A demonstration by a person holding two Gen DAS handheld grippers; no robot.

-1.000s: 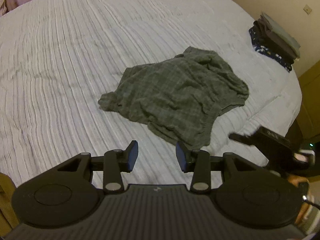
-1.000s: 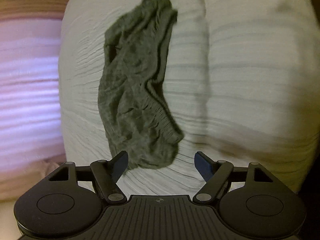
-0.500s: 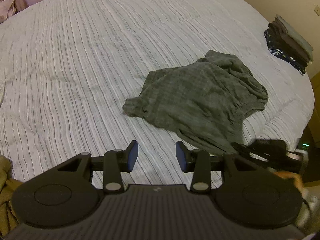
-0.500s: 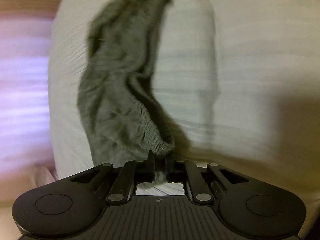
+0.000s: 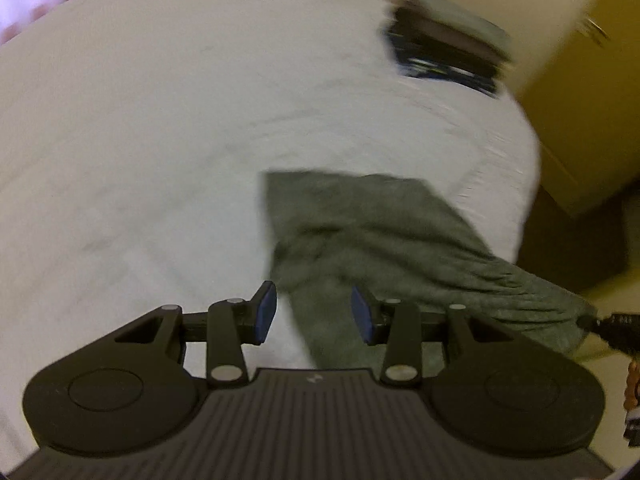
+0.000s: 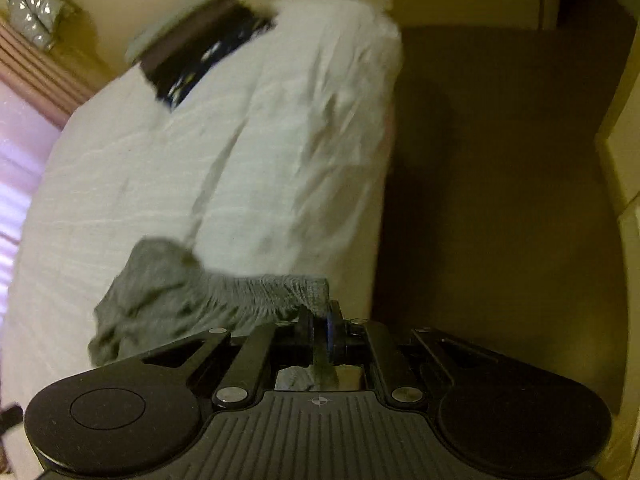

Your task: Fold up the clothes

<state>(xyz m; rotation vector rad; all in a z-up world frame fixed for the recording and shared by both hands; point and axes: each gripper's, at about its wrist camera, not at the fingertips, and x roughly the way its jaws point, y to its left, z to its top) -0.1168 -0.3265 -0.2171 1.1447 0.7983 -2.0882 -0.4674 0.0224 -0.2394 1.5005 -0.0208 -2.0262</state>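
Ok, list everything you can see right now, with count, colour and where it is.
Crumpled grey checked garment: one, grey-green, near bed edge, elastic waistband pinched by right gripper.
White striped bedspread: one, white, covering the bed.
Stack of folded clothes: one pile, grey, brown and navy patterned, far corner of the bed.
Crinkled silver bag: one, silver, beyond the bed.
Brown carpet: brown, beside the bed.
Left gripper: black with blue pads, open, over the garment's edge.
Right gripper: black, shut on the waistband.
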